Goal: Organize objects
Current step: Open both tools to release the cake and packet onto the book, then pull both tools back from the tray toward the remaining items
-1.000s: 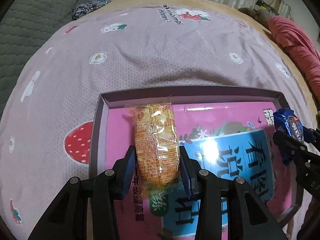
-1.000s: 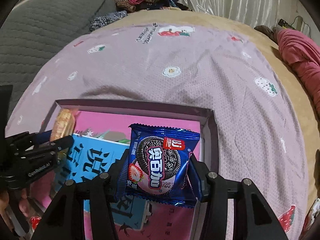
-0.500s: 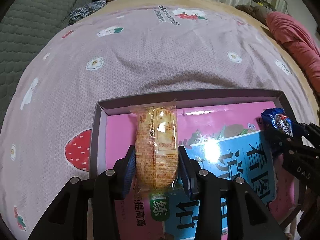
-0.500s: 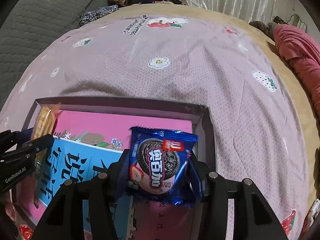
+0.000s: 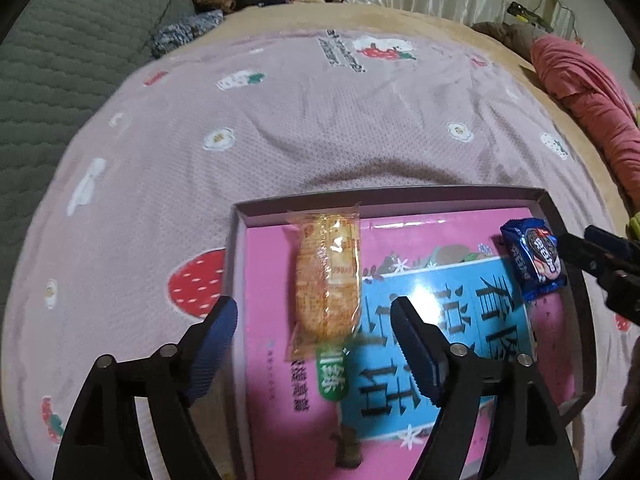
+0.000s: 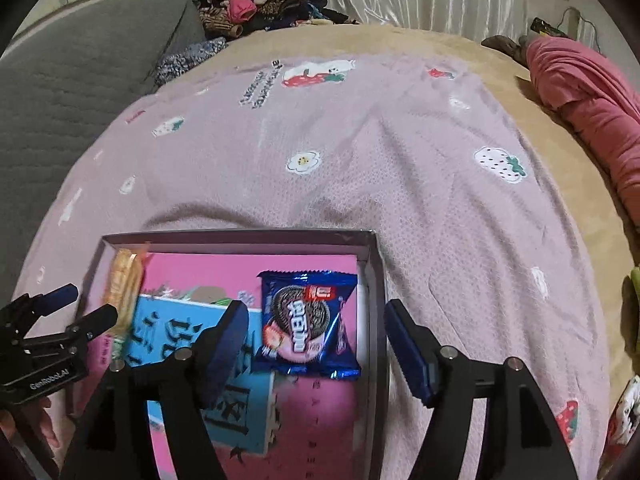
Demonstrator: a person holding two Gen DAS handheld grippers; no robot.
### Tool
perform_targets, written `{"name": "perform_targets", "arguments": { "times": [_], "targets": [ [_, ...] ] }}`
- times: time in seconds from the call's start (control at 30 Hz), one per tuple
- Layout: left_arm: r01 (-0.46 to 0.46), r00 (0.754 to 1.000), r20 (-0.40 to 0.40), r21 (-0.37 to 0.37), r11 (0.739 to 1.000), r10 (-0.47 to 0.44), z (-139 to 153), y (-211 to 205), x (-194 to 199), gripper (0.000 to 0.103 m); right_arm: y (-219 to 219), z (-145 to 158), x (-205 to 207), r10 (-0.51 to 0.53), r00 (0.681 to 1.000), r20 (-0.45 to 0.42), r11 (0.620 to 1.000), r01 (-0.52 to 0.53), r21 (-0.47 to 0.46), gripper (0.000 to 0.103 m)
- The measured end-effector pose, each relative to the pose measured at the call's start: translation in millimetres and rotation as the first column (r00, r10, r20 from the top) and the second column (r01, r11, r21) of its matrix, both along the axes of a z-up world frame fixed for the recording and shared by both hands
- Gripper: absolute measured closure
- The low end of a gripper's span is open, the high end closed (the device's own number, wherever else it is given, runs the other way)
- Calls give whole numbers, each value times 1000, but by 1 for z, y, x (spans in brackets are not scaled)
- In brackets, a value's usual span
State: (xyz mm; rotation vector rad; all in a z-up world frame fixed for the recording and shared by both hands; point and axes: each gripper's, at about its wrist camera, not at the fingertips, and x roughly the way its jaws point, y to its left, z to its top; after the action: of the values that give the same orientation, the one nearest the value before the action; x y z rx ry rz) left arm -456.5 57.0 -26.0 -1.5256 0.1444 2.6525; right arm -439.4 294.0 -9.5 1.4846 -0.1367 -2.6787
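Both jaws opening: left gripper (image 5: 314, 344) spread around cracker packet (image 5: 326, 276), right gripper (image 6: 316, 340) spread around cookie packet (image 6: 306, 322), both packets in box (image 6: 374, 280).

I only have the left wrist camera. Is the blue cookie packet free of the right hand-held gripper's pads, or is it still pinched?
Observer: Free. In the right wrist view the right hand-held gripper is opening. The blue cookie packet sits between its pads, with a gap on each side.
Operator: Is it down in the box or hanging?
Observer: It is down, lying flat on the pink book, just inside the right wall of the box.
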Motion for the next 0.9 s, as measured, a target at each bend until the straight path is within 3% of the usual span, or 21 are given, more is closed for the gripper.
{"name": "perform_targets", "arguments": {
  "times": [0.4, 0.9],
  "targets": [
    [-2, 999, -38, 47, 999, 4, 47, -11, 71, 18, -9, 60, 76, 44, 995, -90, 999, -45, -12, 15],
    [16, 993, -117, 57, 998, -9, 118, -16, 171, 18, -21, 130, 177, 80, 979, -190, 996, -87, -28, 12]
  ]
}}
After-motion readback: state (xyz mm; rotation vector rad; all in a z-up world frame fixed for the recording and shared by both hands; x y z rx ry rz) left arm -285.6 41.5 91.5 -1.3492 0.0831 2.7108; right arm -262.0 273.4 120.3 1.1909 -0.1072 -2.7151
